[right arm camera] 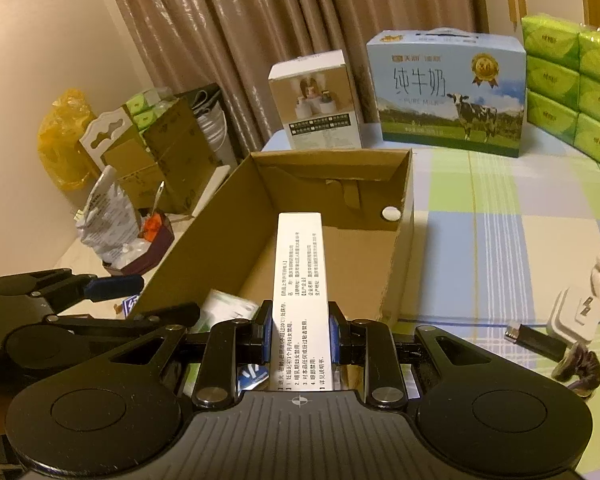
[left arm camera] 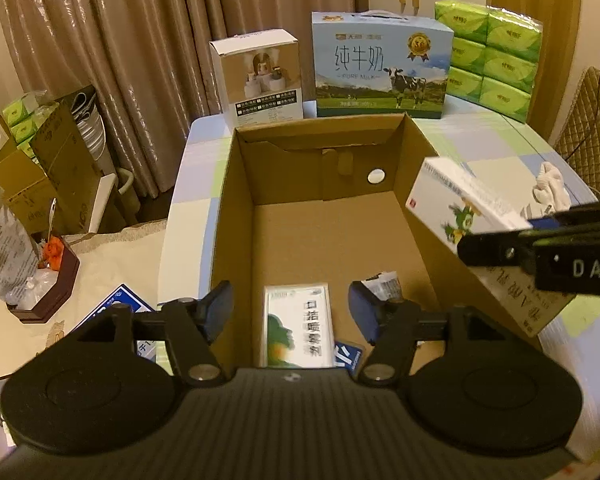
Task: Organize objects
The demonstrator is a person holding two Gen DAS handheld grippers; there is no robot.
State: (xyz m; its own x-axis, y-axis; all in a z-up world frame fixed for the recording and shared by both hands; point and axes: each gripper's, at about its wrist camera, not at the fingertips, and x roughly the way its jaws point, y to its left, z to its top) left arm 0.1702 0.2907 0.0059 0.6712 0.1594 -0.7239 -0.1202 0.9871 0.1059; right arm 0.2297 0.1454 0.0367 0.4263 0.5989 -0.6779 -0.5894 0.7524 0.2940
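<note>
Open cardboard box (left arm camera: pixel 324 216) sits on table (left arm camera: pixel 500 136). Medicine carton (left arm camera: pixel 298 326) lies inside at near end. Behind box: milk case (left arm camera: pixel 380 68), small carton (left arm camera: pixel 258 76) to its left, tissue packs (left arm camera: pixel 492 52) to its right.

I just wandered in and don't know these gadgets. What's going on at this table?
A person is tidying small packages into a cardboard box, with a two-finger gripper in each hand. The right gripper is shut on a white medicine box and holds it over the cardboard box. The left gripper is open and holds nothing, above a green-and-white box that already lies inside. A milk carton and tissue packs stand behind on the table.
</note>
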